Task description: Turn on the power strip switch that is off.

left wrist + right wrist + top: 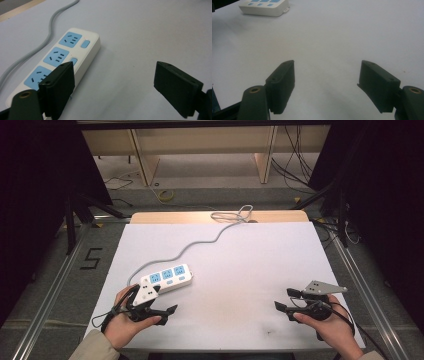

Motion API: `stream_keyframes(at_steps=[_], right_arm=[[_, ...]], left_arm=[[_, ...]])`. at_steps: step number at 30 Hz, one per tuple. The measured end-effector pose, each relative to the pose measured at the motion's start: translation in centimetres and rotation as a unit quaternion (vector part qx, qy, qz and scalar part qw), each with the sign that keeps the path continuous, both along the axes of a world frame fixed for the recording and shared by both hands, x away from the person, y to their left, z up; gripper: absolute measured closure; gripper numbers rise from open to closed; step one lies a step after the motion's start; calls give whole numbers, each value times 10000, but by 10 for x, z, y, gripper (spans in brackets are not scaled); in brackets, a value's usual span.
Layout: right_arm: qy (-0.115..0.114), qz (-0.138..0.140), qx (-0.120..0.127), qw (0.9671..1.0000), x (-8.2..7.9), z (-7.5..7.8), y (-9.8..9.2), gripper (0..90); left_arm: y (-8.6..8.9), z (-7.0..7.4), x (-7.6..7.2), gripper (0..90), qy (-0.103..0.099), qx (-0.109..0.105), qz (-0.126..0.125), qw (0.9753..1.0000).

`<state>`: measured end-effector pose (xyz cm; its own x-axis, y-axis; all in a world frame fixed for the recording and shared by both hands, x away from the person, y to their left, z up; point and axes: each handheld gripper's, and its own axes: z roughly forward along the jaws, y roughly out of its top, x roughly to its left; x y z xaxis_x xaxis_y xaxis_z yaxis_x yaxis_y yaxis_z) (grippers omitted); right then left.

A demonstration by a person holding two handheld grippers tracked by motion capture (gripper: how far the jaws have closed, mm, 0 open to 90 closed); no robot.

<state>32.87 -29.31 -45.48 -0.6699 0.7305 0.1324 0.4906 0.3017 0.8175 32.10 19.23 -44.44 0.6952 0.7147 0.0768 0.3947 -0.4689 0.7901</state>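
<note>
Left claw (162,312) and right claw (284,299) gape wide, held low over table (240,265).

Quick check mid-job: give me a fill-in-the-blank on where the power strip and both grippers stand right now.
1. The white plastic power strip has ___ blue socket panels.
2. It lies nearest the ___ gripper.
3. The right gripper has its fingers ___, holding nothing.
4. The strip's grey cable runs toward the table's ___ edge.

Missing words: three; left; open; far
</note>
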Motion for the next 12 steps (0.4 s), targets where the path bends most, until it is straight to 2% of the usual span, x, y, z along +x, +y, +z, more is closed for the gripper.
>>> stream_keyframes(at_steps=[4,12], right_arm=[[1,-4,7,10000,0,0,0,293],[-4,8,29,10000,0,1,0,292]], left_arm=[[1,-2,-1,167,42,151,30,9999],[-2,-4,-1,167,35,207,-9,9998]])
